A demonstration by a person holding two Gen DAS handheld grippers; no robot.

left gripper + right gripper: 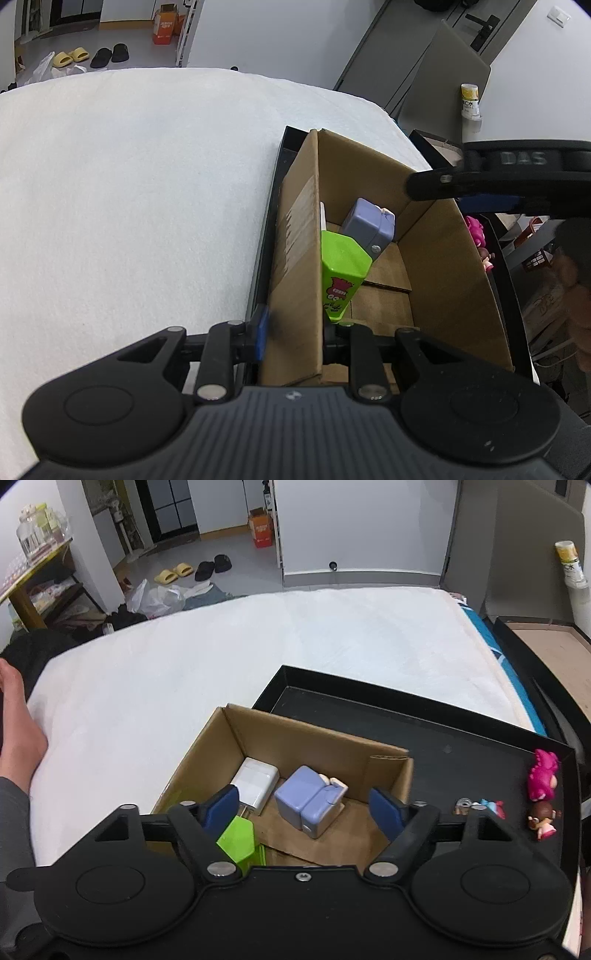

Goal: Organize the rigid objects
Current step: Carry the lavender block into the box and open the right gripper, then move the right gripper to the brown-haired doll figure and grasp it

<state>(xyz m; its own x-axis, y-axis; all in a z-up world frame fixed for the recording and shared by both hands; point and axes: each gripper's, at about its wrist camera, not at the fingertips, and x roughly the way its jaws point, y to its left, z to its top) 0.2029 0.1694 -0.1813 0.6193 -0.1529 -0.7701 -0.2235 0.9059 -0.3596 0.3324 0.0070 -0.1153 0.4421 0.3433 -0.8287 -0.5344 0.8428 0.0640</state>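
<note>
A brown cardboard box (295, 266) (288, 738) stands in a black tray (461, 746) on a white bed. Inside the box lie a lilac block-shaped toy (369, 225) (310, 799), a green pointed toy (341, 275) (238, 838) and a white charger (256, 781). My left gripper (295, 339) straddles the box's near wall, one blue pad (263, 332) outside and the other finger inside; it appears closed on that wall. My right gripper (304, 808) is open and empty above the box, its blue pads (221, 806) wide apart.
Small figurines lie in the tray's right part: a pink one (543, 773) (474, 230), a brown-haired doll (543, 818) and a small blue-pink piece (489, 806). A second black tray (546, 642) sits at the far right. A person's bare foot (14, 716) rests at the bed's left edge.
</note>
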